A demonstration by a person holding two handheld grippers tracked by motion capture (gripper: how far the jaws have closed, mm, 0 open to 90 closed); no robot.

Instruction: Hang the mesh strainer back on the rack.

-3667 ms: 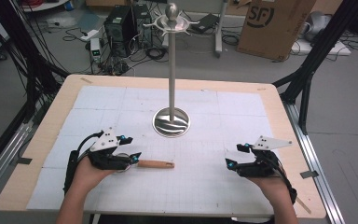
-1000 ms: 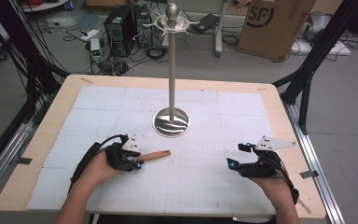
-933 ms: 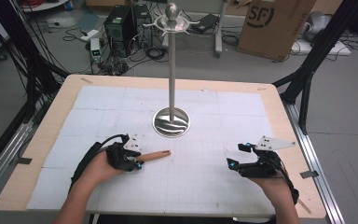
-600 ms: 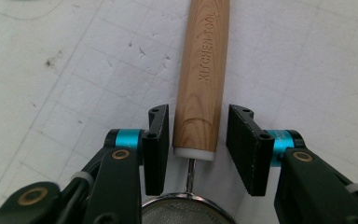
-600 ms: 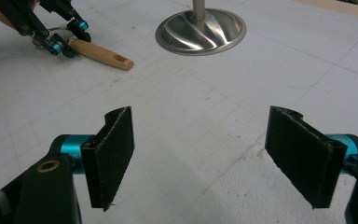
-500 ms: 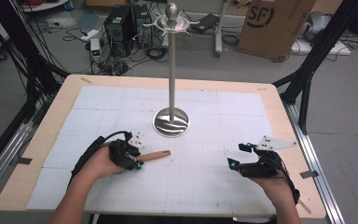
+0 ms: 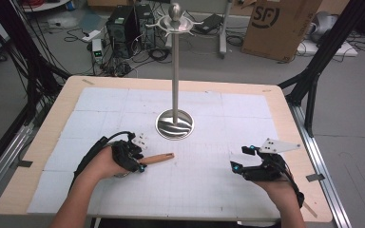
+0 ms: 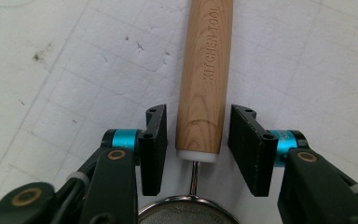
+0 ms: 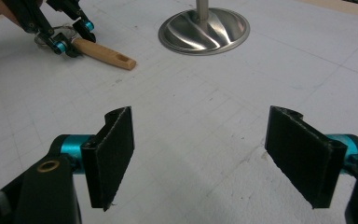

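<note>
Black jaws, turquoise collars, brass screws

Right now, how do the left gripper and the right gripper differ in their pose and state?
The left gripper has its jaws on either side of the wooden handle of a strainer, with small gaps to it; the right gripper has nothing between its jaws. The left jaws have just been opening but stand narrower than the right ones. The left gripper points down at the table; the right gripper lies more level. Both have black jaws and teal fittings.

Only the steel stand (image 7: 175,121) rises between wide bare mat (image 7: 209,185).
</note>
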